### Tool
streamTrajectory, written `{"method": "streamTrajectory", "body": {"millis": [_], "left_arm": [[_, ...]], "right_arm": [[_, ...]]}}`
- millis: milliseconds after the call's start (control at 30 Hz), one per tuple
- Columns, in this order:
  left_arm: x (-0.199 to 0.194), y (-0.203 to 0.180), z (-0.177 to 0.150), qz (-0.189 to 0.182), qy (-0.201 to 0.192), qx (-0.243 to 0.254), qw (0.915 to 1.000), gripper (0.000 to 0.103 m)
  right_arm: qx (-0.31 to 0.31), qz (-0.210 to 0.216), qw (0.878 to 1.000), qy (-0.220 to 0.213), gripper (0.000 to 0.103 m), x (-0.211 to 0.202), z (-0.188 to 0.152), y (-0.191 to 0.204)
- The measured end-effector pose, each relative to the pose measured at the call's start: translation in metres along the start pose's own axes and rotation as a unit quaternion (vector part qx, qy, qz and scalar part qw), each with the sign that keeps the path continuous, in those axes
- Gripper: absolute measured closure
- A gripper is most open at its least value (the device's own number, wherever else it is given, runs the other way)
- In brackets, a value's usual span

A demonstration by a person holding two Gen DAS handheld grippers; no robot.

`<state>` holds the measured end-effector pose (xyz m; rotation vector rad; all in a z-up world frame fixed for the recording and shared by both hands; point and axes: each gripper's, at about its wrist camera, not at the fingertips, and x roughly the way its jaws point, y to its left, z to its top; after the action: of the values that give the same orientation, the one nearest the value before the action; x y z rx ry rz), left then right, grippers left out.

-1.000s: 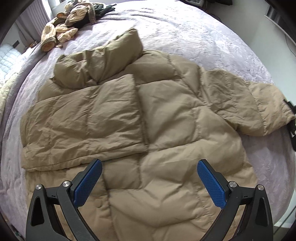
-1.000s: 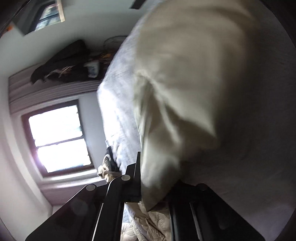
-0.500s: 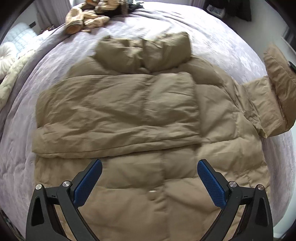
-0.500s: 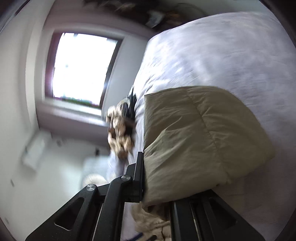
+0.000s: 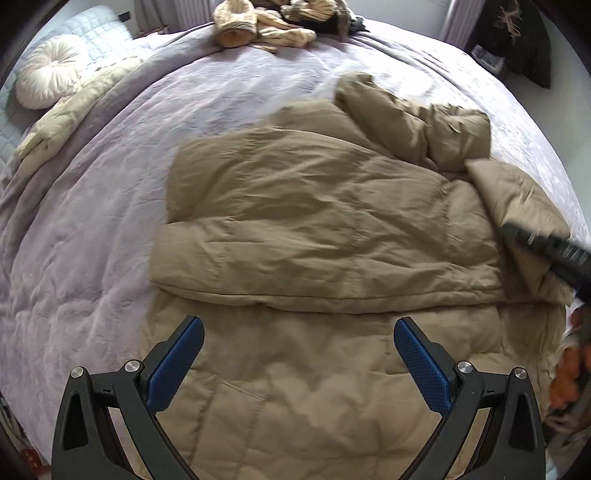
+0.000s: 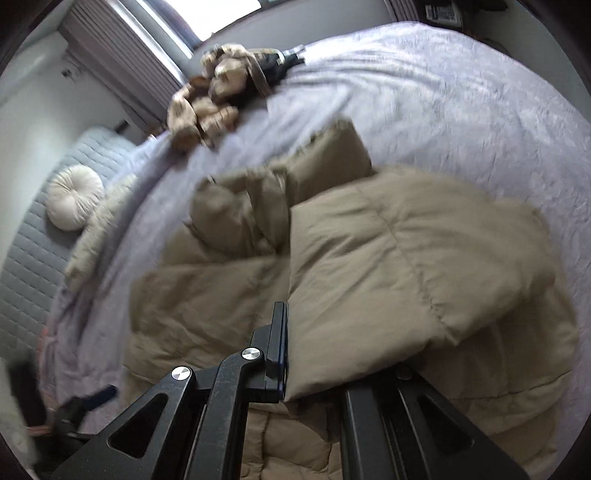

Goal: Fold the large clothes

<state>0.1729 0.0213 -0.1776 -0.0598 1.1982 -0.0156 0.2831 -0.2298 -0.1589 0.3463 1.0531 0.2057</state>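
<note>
A lavender-covered bed point(image 5: 110, 229) fills the room, a tan puffer jacket point(image 5: 332, 258) spread across its near half, one sleeve already laid flat over the jacket's chest. The right gripper point(image 6: 295, 365), jaws clamped on the cuff of the other sleeve point(image 6: 406, 266), holds it above the jacket's right shoulder. The left gripper point(image 5: 299, 354), jaws spread wide and empty, hovers over the jacket's hem. Beyond the jacket's collar lies a heap of other clothes point(image 5: 273, 26). The slick, puffy cuff could slip from that narrow pinch, or the sleeve could land bunched and crooked.
</note>
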Motion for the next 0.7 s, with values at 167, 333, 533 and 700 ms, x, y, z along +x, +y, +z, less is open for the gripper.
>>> {"method": "streamTrajectory", "body": {"millis": [167,333,533,700], "left_arm": [[0.005,0.006,0.011,-0.005,-0.004,-0.005,1.0,0.0],[0.01,0.009,0.016,-0.017,-0.007,-0.023,0.9996,0.0],[0.019,0.011,0.032,-0.041,-0.022,-0.024,0.9986,0.0],[0.015,0.027,0.052,-0.128,-0.04,-0.058,0.9893,0.0]], "right_arm": [[0.016,-0.026,0.999,0.034,0.096,0.019,-0.027,-0.016],[0.036,-0.014,0.998,0.045,0.03,-0.006,-0.031,-0.022],[0.145,-0.008,0.989,-0.027,0.032,-0.058,-0.026,-0.067],[0.245,0.011,0.968,-0.048,0.095,-0.052,-0.015,-0.097]]}}
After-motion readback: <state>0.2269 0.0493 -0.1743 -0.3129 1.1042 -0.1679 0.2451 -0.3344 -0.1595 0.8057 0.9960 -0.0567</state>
